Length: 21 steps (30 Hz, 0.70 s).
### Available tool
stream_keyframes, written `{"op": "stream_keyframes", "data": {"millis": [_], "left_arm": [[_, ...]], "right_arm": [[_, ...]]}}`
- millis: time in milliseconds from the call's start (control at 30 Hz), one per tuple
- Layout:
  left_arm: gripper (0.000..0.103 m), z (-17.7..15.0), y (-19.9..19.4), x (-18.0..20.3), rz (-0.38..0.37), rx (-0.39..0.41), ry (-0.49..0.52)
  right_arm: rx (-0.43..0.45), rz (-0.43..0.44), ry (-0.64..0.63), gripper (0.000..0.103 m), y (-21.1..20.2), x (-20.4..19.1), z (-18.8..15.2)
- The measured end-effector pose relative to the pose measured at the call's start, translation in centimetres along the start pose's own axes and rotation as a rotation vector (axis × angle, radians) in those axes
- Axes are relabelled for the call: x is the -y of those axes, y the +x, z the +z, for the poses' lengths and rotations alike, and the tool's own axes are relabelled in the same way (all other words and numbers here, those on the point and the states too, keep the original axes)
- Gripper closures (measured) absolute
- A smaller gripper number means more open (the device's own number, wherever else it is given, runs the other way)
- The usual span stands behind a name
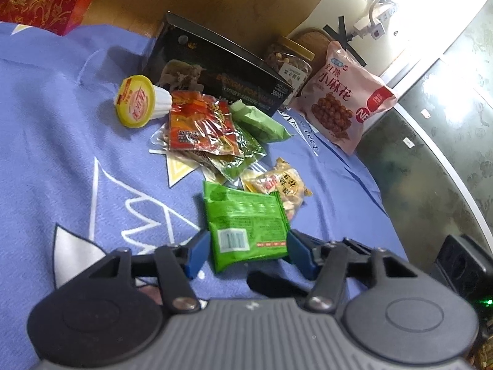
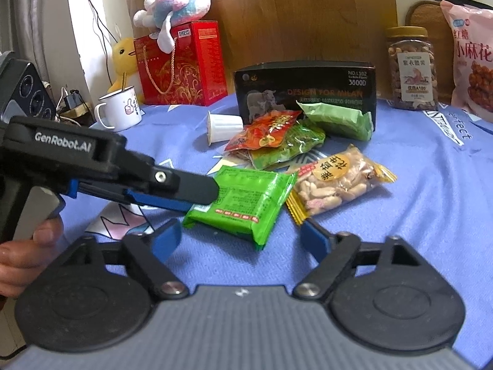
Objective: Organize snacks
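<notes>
Left wrist view: your left gripper [image 1: 248,251] is clamping the green packet [image 1: 246,225] above the blue cloth [image 1: 61,154]. Right wrist view: your right gripper [image 2: 243,240] is hanging spread wide, empty, beside that packet [image 2: 243,200]

bright daylight, blown-out glare upper right | soft shadows | fisheye edge warp, slight blur

Black left gripper [image 2: 200,197], blue pads, silver screws, "GenRobot.AI" lettering; seemingly bare hand [image 2: 21,252]
</notes>
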<state>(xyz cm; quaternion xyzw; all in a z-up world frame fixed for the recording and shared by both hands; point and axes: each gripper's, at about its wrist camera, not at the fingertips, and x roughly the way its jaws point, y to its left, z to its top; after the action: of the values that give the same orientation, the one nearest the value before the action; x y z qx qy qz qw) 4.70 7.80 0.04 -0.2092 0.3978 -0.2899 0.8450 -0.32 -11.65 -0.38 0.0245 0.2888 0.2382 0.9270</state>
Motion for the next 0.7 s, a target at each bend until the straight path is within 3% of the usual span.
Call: {"op": "stream_keyframes", "data": {"millis": [33,67,167,333,700], "left_arm": [[0.052,0.0,0.1,0.1,0.003,0.003,0.003],[0.052,0.0,0.1,0.1,0.004,0.003,0.004],[0.056,-0.2,0.0,0.3,0.018,0.008,0.018],[0.061,-0.3,-0.2,0.4,0.024,0.012,0.031],[0.061,0.2,-1.6,2.1,-0.012,0.065,0.079]], "right_arm": [[0.001,0.003,-0.006,0.040,0.1,-0.1,0.1],[-0.002,0.008,-0.012,0.047,0.3,-0.2,0.2],[-0.002,-0.010,-0.034,0.051,0.6,-0.6,0.3],[0.009,-0.014,-0.034,0.052,0.5,-0.5,0.2],[0.076,-0.030,-0.035,0.052,-0.6,-0.9,0.6]]}}
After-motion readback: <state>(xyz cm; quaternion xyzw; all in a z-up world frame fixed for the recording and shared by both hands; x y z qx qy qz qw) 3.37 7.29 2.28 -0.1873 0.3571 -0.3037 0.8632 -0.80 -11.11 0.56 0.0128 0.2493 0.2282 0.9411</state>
